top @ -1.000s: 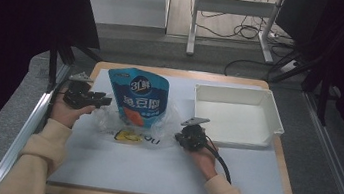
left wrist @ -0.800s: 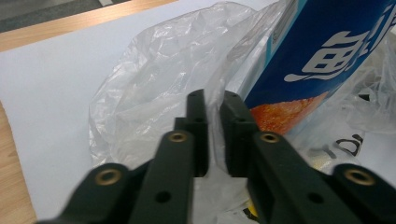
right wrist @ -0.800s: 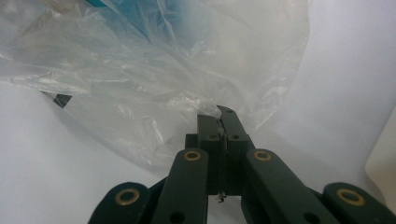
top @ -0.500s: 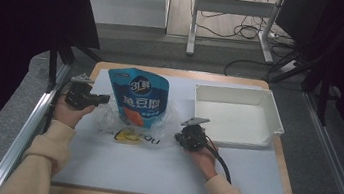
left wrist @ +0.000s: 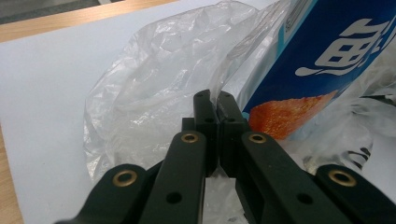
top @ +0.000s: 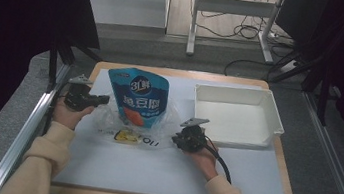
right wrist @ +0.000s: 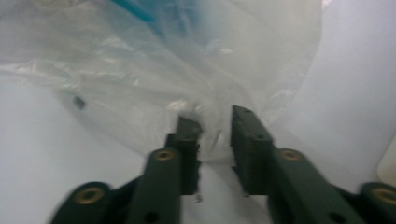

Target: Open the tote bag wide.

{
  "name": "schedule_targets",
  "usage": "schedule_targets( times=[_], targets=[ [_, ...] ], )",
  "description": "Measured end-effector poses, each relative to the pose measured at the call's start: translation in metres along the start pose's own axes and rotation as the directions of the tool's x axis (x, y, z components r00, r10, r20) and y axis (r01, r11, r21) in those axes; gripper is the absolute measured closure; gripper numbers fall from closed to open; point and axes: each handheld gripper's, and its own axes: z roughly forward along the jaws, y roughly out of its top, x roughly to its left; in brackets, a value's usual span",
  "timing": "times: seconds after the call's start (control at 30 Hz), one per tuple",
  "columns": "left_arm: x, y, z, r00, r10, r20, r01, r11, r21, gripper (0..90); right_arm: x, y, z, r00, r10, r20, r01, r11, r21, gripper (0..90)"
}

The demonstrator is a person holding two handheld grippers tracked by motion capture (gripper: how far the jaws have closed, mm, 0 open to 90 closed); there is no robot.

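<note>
A blue snack pouch [top: 140, 98] stands partly inside a crumpled clear plastic bag [top: 106, 118] on the white mat [top: 160, 171]. My left gripper [top: 105, 100] is at the bag's left side. In the left gripper view it [left wrist: 215, 100] is shut on a fold of the plastic bag [left wrist: 154, 93], beside the pouch [left wrist: 327, 60]. My right gripper [top: 175, 139] is at the bag's right edge. Its jaws [right wrist: 215, 119] have just been opening and now stand apart, with loose film of the bag [right wrist: 140, 70] between them.
A small yellow item [top: 127, 135] lies in the bag near its printed front. An empty white tray [top: 235, 116] sits at the right of the table. The wooden table edge [top: 178, 72] runs along the back, and metal rails flank both sides.
The left jaws have closed onto the bag's film. The right jaws have parted a little. Both hands have stayed where they were.
</note>
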Motion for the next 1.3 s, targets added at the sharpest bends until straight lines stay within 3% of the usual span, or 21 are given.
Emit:
schedule_targets(
  times=[0.1, 0.33, 0.47, 0.63, 0.83, 1.07, 1.2, 1.3],
  targets=[
    [0.0, 0.0, 0.0, 1.0, -0.001, 0.003, 0.001, 1.0, -0.005, 90.0, 0.007, 0.002, -0.013, 0.9995, -0.016, -0.029, 0.015, 0.999, -0.036, 58.4],
    [0.001, 0.001, -0.003, 1.0, -0.003, 0.005, 0.003, 0.9999, -0.01, 90.0, 0.02, 0.004, -0.053, 0.997, -0.047, -0.061, 0.038, 0.991, -0.129, 46.4],
    [0.001, 0.001, -0.003, 1.0, -0.004, 0.005, 0.004, 0.9999, -0.011, 90.0, 0.018, 0.011, -0.077, 0.9969, -0.041, -0.067, 0.027, 0.98, -0.197, 42.1],
    [0.0, 0.001, -0.002, 0.9999, -0.008, 0.01, 0.008, 0.9999, -0.012, 90.0, 0.006, 0.041, -0.093, 0.9979, -0.019, -0.062, 0.003, 0.968, -0.252, 37.0],
    [-0.001, 0.002, -0.001, 0.9999, -0.008, 0.014, 0.008, 0.9999, -0.013, 90.0, 0.0, 0.079, -0.08, 0.9963, -0.011, -0.085, -0.01, 0.972, -0.235, 28.5],
    [-0.001, 0.002, -0.002, 0.9998, -0.007, 0.016, 0.008, 0.9999, -0.013, 90.0, -0.007, 0.097, -0.046, 0.9939, -0.002, -0.111, -0.015, 0.989, -0.149, 23.8],
    [-0.001, 0.002, -0.003, 0.9998, -0.007, 0.016, 0.007, 0.9999, -0.013, 90.0, -0.008, 0.098, -0.035, 0.9927, -0.004, -0.12, -0.011, 0.993, -0.119, 32.3],
    [0.0, 0.002, -0.003, 0.9999, -0.006, 0.015, 0.006, 0.9999, -0.012, 90.0, -0.009, 0.098, -0.032, 0.9913, -0.012, -0.131, -0.003, 0.994, -0.11, 49.2]
  ],
)
